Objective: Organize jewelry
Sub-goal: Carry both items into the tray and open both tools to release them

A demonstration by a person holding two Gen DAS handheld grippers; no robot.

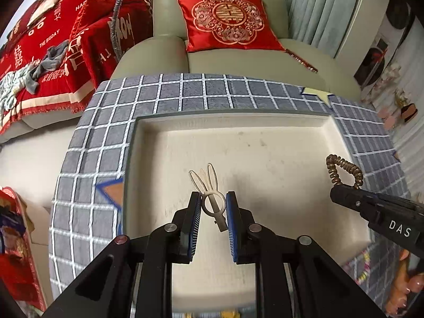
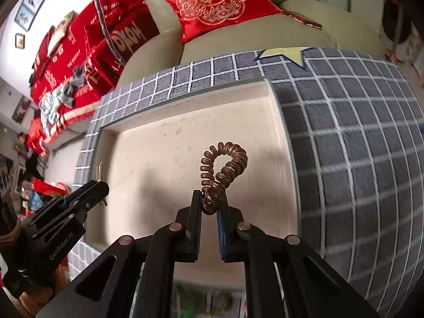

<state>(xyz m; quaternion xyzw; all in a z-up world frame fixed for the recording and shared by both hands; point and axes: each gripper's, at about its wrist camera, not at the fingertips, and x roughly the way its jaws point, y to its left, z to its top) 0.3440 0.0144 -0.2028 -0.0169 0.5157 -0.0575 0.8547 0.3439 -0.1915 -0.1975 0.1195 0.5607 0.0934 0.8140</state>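
Observation:
My left gripper [image 1: 213, 201] is shut on a cream rabbit-ear hair clip [image 1: 209, 188] and holds it over the cream tray [image 1: 265, 124]. Its ears point away from me. My right gripper [image 2: 211, 198] is shut on a brown spiral coil hair tie [image 2: 225, 164], whose loop stands up above the fingertips, over the same tray [image 2: 185, 106]. In the left wrist view the right gripper [image 1: 334, 193] enters from the right with the coil [image 1: 344, 168]. In the right wrist view the left gripper [image 2: 102, 182] sits at the tray's left side, the clip's ears [image 2: 99, 172] just showing.
The tray lies on a grey checked cloth [image 1: 106, 122] with star patches. Behind it stands a pale green sofa [image 1: 238, 61] with a red embroidered cushion [image 1: 228, 21] and red blankets [image 1: 53, 53] to the left. Shelves with small objects [image 1: 397, 106] are at the right.

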